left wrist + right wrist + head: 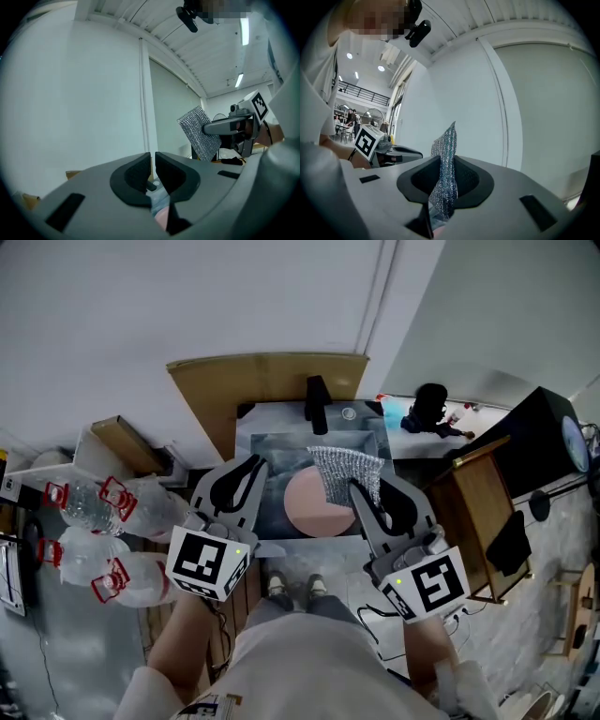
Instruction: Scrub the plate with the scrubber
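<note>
A: State, quick?

B: The right gripper [446, 168] has its fingers clenched on the scrubber [444, 164], a silver mesh sheet. It's pinched by the lower part, and the rest stands free above the fingers. The left gripper [153, 161] fingers are closed to a thin slit, with nothing between them.

A: Plate?

B: The pink plate [314, 507] lies flat in the sink [272, 442], and nobody is holding it. Both grippers point level at the wall, so I'd say they're well apart from it.

A: Risks?

B: The main one is that the plate is loose. Push the scrubber across it and it could slide or spin in the sink instead of getting scrubbed. The left gripper can't steady it as it is now, because the fingers would need to open first.

A: And the scrubber?

B: The mesh is floppy and only part of it is gripped. Pressing hard could fold it or drag it out of the fingers, and then bare fingers scrape the plate.

A: Anything else?

B: The tap [317, 404] sits at the back of the sink. Coming down too far back could knock it.
</note>
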{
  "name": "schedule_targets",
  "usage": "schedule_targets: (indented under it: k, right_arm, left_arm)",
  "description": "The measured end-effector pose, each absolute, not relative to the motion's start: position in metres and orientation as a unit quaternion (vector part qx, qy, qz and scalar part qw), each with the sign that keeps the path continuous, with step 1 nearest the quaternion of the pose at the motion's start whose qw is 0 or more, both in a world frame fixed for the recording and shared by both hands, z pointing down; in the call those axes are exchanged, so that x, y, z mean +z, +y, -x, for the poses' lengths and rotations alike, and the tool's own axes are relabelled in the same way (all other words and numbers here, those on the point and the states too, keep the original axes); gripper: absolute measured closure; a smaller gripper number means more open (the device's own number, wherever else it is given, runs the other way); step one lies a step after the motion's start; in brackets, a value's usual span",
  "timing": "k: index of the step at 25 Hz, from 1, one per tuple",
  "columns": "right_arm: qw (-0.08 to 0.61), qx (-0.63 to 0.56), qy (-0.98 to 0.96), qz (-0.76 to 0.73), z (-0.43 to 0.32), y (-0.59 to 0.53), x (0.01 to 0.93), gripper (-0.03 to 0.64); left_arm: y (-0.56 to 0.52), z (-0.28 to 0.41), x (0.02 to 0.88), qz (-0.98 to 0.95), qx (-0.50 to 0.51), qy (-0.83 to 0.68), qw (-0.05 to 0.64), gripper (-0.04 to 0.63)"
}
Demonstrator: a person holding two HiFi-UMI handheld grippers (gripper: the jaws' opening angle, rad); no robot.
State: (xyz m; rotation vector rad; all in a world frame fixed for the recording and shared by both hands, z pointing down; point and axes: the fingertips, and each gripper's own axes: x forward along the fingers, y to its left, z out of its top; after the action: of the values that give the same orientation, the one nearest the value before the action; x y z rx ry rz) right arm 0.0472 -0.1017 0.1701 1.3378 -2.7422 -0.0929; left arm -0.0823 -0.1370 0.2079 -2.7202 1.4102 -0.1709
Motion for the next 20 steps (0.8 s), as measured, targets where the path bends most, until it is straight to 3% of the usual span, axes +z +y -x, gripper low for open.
schedule_targets:
  k: [5,20]
  right_arm:
    - [0.038,-0.048,-0.900,-0.431,-0.044,-0.085,0.154,0.511]
    - [0.072,-0.063,-0.899,-0.428,-0.034,-0.073,0.165,0.511]
  left_arm:
    - [-0.117,0.090,0.192,0.880,-0.053,0.469,0.064,0.560]
    - [-0.082,0.106,0.192,0.875,-0.067,0.478,0.045,0.565]
